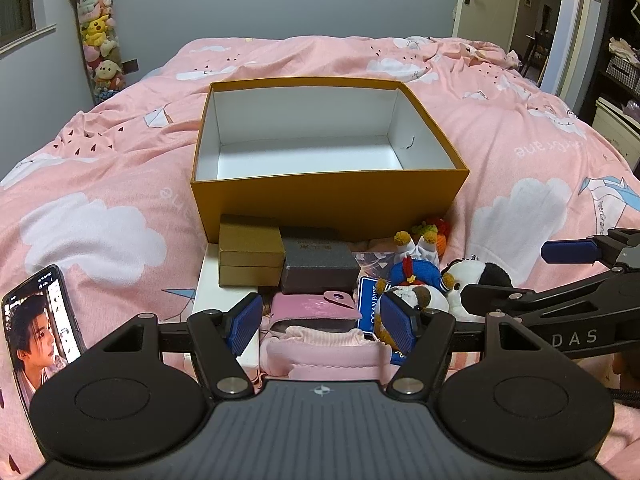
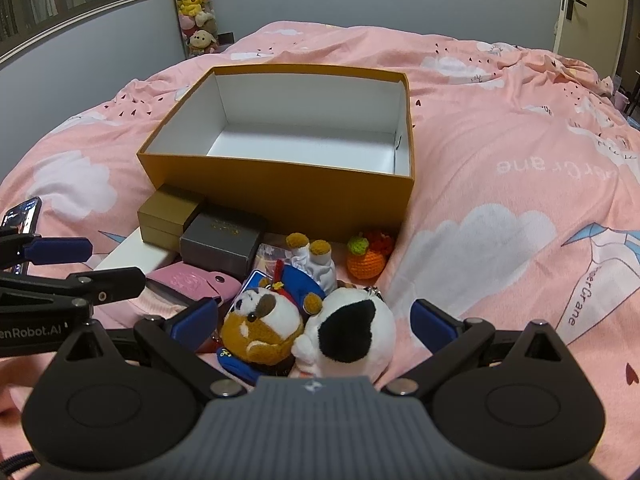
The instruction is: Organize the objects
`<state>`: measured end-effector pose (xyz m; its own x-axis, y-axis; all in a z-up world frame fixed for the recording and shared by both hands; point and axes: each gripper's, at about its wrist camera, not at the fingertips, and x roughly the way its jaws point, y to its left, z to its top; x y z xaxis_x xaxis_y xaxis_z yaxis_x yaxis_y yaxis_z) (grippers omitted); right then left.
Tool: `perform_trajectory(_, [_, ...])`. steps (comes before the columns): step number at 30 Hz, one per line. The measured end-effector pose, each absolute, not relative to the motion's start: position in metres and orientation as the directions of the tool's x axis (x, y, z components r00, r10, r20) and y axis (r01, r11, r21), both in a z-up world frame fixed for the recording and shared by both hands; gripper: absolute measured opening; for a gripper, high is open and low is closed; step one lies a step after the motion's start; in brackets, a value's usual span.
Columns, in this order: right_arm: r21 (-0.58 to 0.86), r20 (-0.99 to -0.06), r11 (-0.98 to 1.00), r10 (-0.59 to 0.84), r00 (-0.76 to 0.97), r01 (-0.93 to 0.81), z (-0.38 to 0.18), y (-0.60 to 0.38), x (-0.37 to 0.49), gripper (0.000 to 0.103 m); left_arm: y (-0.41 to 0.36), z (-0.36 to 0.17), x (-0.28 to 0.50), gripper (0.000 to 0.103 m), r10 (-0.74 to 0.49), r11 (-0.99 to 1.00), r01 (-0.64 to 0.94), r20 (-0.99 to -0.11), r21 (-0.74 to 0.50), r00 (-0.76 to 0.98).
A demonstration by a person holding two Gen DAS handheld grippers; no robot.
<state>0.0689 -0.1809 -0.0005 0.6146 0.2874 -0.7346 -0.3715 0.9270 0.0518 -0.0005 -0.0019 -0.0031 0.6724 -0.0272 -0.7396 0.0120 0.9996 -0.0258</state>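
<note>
Left wrist view. The orange box (image 1: 328, 196) stands open on the bed (image 1: 100, 184), its white inside bare; nothing has yet been put away, so the task appears to be at its start. All the small things lie in a heap just near of the box: a gold box (image 1: 250, 250) and a dark grey box (image 1: 318, 266) on a flat white box (image 1: 208, 284), a pink pouch (image 1: 316, 306), a blue tag (image 1: 369, 306) reading "OCEAN PARK", and soft toys. The left gripper (image 1: 320, 322) hovers over the pouch, jaws spread, pinching nothing. A phone (image 1: 40, 328) lies at the left. The quilt shows "Paper Crane" lettering, partly legible; the other gripper's arm reads "DAS".

Right wrist view. The box is again seen empty. The right gripper (image 2: 316, 320) has its jaws spread wide, one on each side of a brown-and-white toy (image 2: 262, 330) and a black-and-white toy (image 2: 352, 330), gripping neither. A knitted orange (image 2: 366, 260) lies by the box's near right corner. The left tool's arm reads "enRobot.AI".
</note>
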Motion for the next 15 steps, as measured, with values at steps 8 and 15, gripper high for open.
perform_trajectory(8, [0.055, -0.739, 0.927, 0.288, 0.609, -0.371, -0.0011, -0.1814, 0.0698, 0.102, -0.0016, -0.0031, -0.0002, 0.079, -0.027, 1.000, 0.012, -0.741, -0.025, 0.671])
perform_trajectory(15, [0.055, -0.742, 0.926, 0.288, 0.606, -0.373, -0.0017, -0.1813, 0.0703, 0.102, -0.0035, -0.0034, 0.0003, 0.079, -0.020, 1.000, 0.017, -0.746, -0.011, 0.666])
